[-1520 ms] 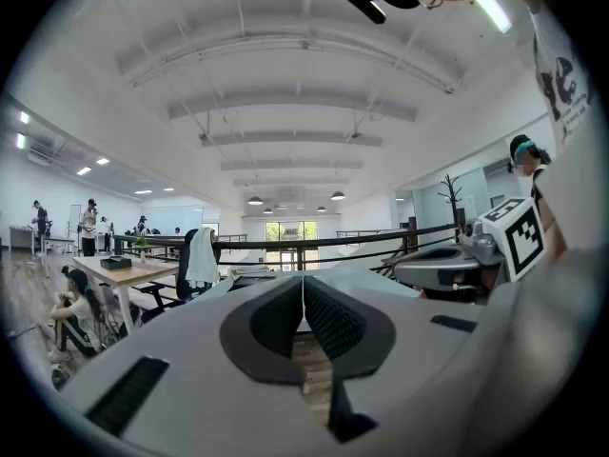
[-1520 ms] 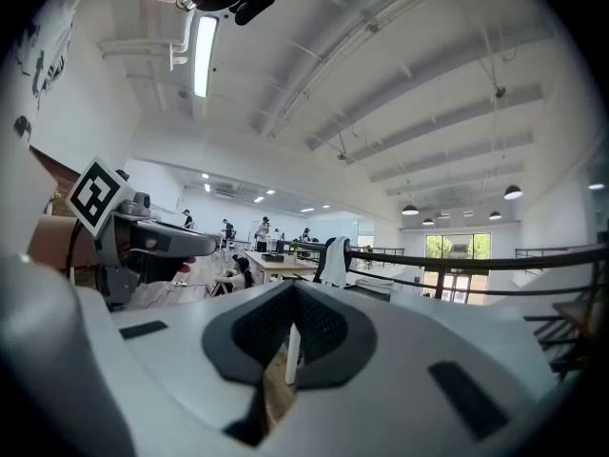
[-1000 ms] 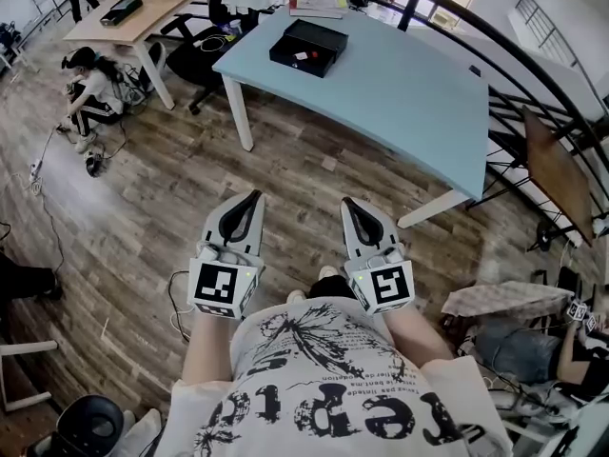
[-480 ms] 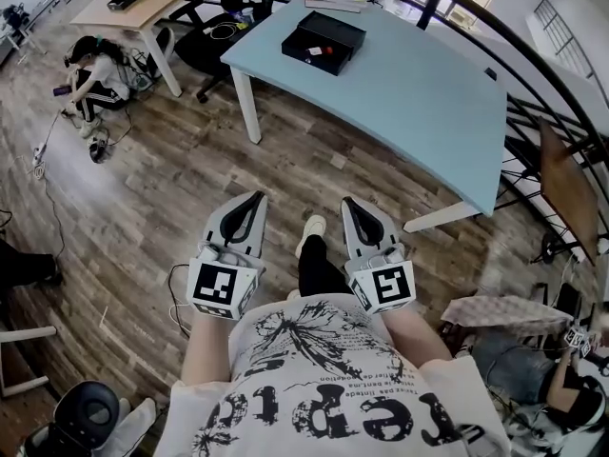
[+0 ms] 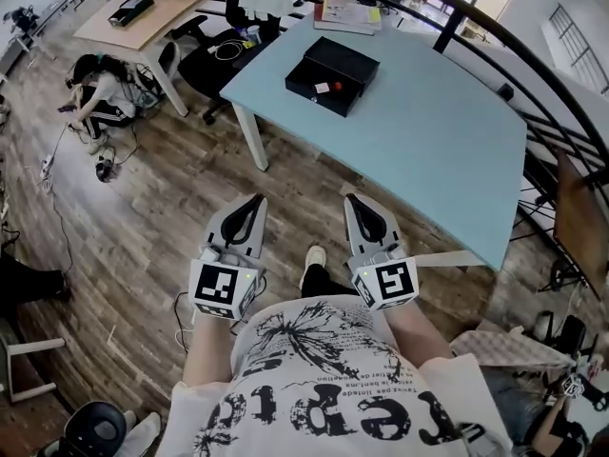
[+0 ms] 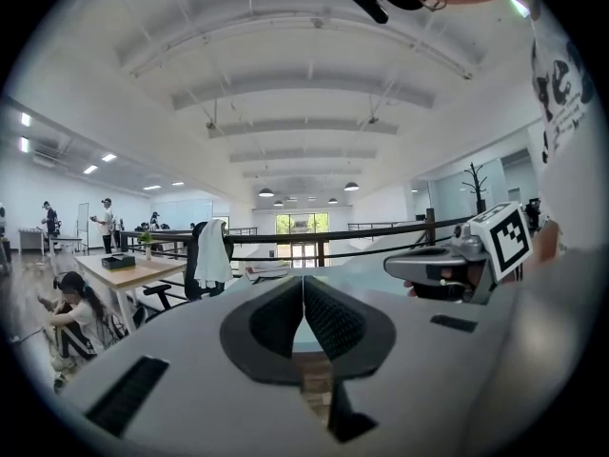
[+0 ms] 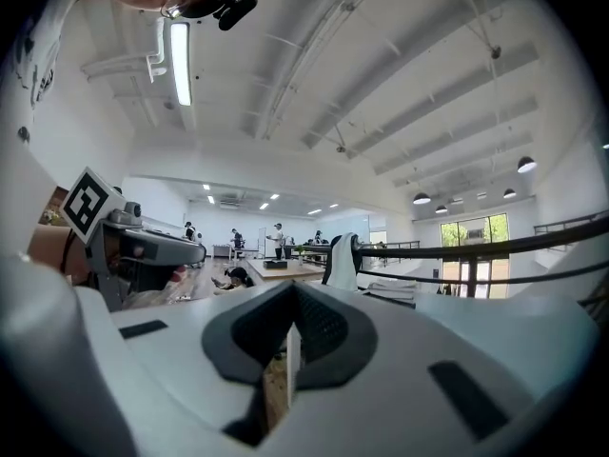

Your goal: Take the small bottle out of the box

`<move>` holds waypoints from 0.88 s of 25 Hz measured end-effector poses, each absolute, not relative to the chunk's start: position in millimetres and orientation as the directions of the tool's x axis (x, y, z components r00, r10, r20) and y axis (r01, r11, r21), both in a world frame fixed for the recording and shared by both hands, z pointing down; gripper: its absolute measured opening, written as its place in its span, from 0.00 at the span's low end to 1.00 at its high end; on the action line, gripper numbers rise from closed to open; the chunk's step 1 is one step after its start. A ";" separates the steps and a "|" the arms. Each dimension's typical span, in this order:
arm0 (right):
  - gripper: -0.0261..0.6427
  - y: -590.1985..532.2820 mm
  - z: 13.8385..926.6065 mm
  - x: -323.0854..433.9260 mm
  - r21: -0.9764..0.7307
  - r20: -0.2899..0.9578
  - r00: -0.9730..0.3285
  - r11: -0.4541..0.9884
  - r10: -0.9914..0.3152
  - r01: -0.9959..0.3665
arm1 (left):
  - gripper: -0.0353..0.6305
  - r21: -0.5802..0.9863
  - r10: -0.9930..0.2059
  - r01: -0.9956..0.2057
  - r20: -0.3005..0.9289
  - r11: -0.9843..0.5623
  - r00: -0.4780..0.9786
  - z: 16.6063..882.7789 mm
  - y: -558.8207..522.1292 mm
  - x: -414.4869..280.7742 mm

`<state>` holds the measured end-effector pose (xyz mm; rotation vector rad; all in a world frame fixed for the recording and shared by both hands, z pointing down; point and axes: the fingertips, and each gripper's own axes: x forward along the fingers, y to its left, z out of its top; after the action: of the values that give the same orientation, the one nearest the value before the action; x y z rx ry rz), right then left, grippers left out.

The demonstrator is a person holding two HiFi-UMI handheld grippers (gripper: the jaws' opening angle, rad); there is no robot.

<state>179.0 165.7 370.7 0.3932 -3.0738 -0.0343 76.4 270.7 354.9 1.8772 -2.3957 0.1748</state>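
An open black box (image 5: pixel 332 74) lies on the light blue table (image 5: pixel 428 131), far ahead of me in the head view. Inside it shows a small red-capped thing (image 5: pixel 322 88), perhaps the small bottle. My left gripper (image 5: pixel 253 203) and right gripper (image 5: pixel 354 202) are held side by side over the wooden floor, well short of the table. Both are shut with nothing between the jaws. In the left gripper view the left gripper (image 6: pixel 304 284) has its pads pressed together, and the right gripper (image 7: pixel 291 293) looks the same in its own view.
A wooden desk (image 5: pixel 143 12) with a black case stands at the far left, with a black chair (image 5: pixel 224 50) beside it. A person (image 5: pixel 100 98) crouches on the floor at the left. A dark railing (image 5: pixel 533 93) curves behind the table. Cables lie on the floor.
The table and box have come closer and lower in the head view as I walk forward. Both grippers keep the same place and stay shut.
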 end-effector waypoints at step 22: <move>0.05 -60.3 394.4 55.2 0.006 0.109 -0.907 0.913 -0.407 -0.409 | 0.09 -0.001 -0.951 -0.994 0.293 0.106 -0.101 400.9 15.9 -74.2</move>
<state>55.2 -60.3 394.4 0.6346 -2.9663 0.0258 -74.2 15.9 400.9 1.9435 -2.1614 0.2932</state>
